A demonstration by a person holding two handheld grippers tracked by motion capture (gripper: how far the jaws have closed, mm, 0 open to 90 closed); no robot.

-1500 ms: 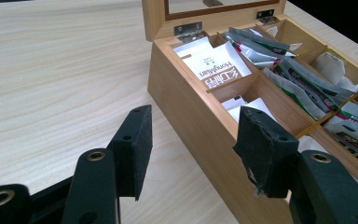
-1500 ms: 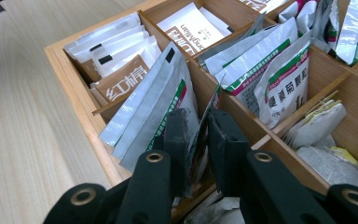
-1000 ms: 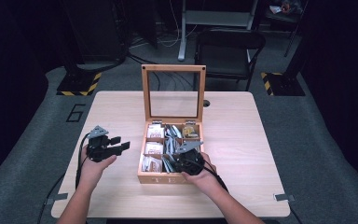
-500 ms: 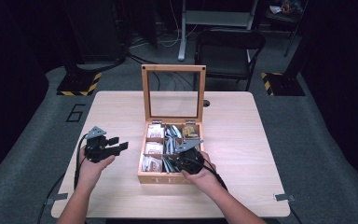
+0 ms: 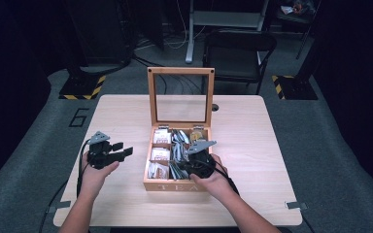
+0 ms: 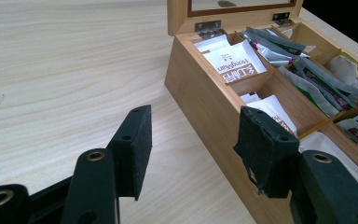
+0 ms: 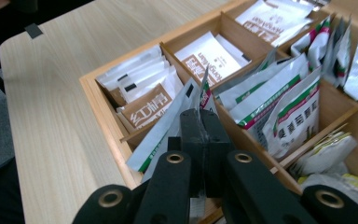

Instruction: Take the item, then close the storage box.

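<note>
Two grippers worked by a wooden box (image 5: pixel 175 184): the right gripper (image 7: pixel 200 122) pinched a packet (image 7: pixel 168 128) tight; at nine o'clock, the left gripper (image 6: pixel 193 140) gaped wide, empty.

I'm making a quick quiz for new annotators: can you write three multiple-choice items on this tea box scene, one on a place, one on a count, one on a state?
1. Where is the left gripper?
A. inside the box
B. over the table, left of the box
C. on the chair

2. How many hinges join the lid to the tea box?
A. one
B. two
C. four

3. What state is the right gripper in?
A. wide open
B. shut on a tea packet
C. lying on the table

Answers: 1 B, the high view shows it beside the box over the bare table. 2 B, two metal hinges show in the left gripper view. 3 B, its jaws pinch a silver tea packet at the box's front.
</note>
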